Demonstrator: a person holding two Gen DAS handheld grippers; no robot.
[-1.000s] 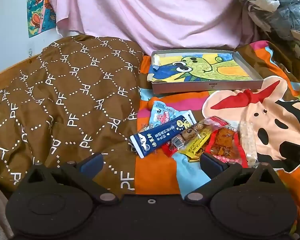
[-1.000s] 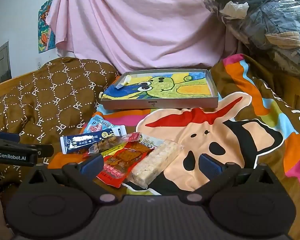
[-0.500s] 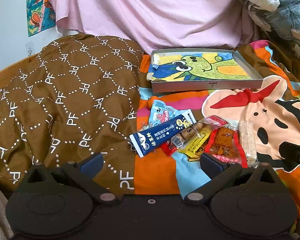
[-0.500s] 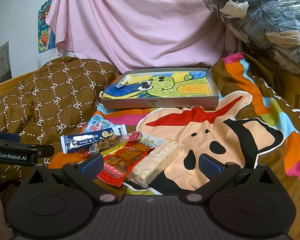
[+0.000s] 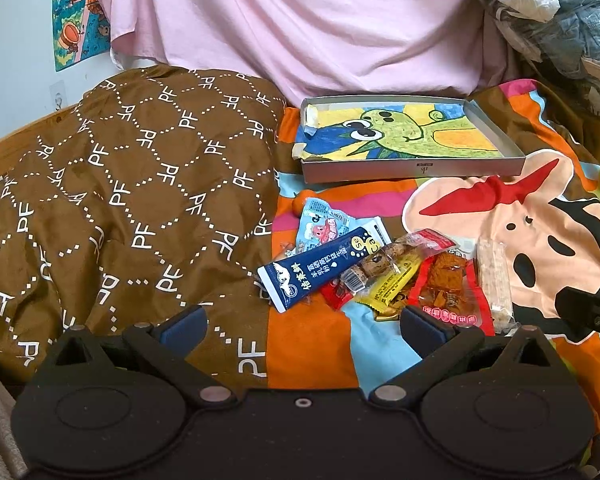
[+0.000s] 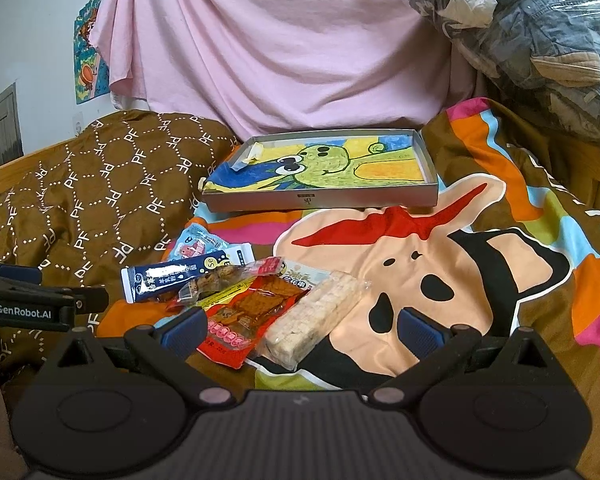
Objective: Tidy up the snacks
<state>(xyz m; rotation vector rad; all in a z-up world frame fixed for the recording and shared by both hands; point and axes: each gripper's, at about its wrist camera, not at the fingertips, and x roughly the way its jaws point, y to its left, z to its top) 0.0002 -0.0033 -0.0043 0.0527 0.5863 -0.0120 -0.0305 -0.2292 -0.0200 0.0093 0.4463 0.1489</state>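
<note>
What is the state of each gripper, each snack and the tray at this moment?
left gripper: open, holds nothing.
right gripper: open, holds nothing.
tray: no snacks inside, only a drawing.
blue stick pack: sealed, on top of the pile.
red tofu pack: sealed, flat on the blanket.
rice bar: sealed, beside the red pack.

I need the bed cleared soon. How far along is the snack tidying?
Nothing looks done: the tray holds no snacks. Nothing is in hand; the left gripper and right gripper are both open. The whole pile is left on the blanket, including the blue stick pack and rice cracker bar.
</note>
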